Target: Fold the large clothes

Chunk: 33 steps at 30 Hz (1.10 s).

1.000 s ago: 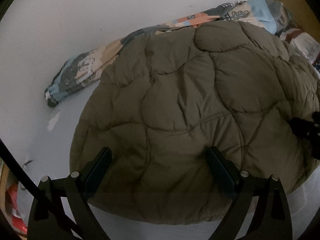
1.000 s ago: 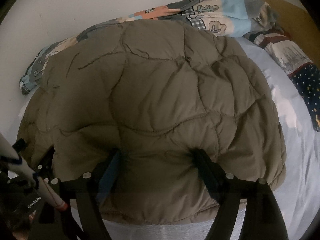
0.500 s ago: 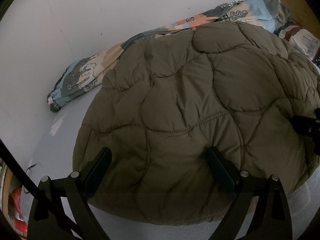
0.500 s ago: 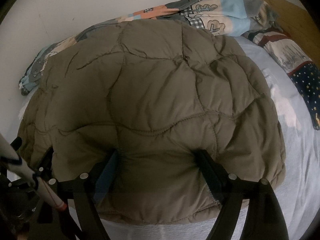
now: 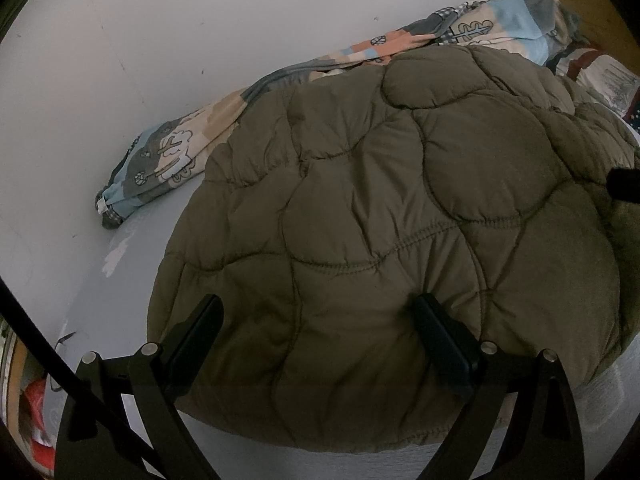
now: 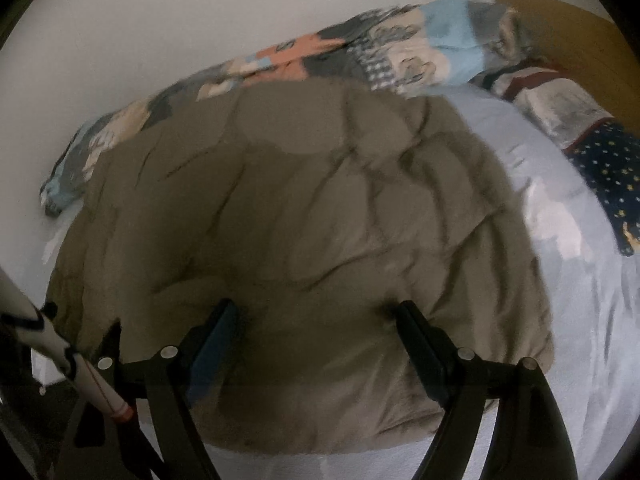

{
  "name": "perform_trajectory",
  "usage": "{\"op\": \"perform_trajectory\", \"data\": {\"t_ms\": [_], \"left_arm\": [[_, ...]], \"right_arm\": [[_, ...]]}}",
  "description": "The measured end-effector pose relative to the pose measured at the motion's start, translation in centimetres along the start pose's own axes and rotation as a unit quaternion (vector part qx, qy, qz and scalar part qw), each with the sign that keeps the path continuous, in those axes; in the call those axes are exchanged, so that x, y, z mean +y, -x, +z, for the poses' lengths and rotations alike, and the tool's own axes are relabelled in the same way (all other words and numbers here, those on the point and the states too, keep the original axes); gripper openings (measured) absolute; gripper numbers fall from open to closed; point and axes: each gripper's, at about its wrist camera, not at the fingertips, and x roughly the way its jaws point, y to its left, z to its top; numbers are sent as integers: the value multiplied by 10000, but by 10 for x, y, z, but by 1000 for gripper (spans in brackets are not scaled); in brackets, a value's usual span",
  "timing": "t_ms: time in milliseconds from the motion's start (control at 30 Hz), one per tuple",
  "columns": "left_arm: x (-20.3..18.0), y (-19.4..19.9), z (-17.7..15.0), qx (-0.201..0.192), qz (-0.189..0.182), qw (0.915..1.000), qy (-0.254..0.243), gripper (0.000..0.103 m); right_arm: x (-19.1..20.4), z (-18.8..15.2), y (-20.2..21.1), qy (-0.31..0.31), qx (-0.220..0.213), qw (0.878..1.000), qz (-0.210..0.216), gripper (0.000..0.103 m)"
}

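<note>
Olive quilted jacket (image 5: 380, 240) lies folded into a rounded bundle on the pale bed sheet (image 6: 568, 300), near edge of bed, filling most of both views. Left gripper (image 5: 320, 320) hovers over jacket's near-left part, jaws wide apart, nothing clamped. Right gripper (image 6: 316, 324) sits over jacket's near-right part, jaws also spread wide, fingertips look to press into the fabric w/o pinching it; that view is blurred. Patterned blanket (image 5: 168, 160) runs along far side by the white wall (image 5: 160, 40). Starry dark cloth (image 6: 604, 172) at far right.
</note>
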Motion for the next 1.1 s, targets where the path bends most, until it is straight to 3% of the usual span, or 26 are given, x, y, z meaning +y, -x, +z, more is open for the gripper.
{"op": "perform_trajectory", "data": {"t_ms": [167, 233, 433, 600, 700, 800, 900, 1100], "left_arm": [[1, -1, 1, 23, -29, 10000, 18, 96], [2, -2, 1, 34, -43, 10000, 27, 96], [18, 0, 7, 137, -320, 9991, 255, 96], [37, 13, 11, -115, 66, 9987, 494, 96], [48, -2, 6, 325, 78, 9973, 658, 96], [64, -25, -3, 1010, -485, 9869, 1165, 96], [84, -27, -2, 1205, -829, 9757, 1631, 96], [126, -17, -8, 1305, -1143, 9538, 2453, 96]], "right_arm": [[-31, 6, -11, -502, 124, 9983, -273, 86], [-43, 2, -23, -774, 390, 9962, -39, 86], [-46, 4, -18, -893, 374, 9952, 111, 87], [-63, 11, 0, -1286, 96, 9915, 171, 86], [-68, 9, 5, -1340, 19, 9910, -66, 86], [-78, 5, 0, -1491, 218, 9885, -84, 86], [-80, -1, -10, -1536, 639, 9859, 166, 86], [-108, 3, 25, -2122, 280, 9755, 511, 86]]}}
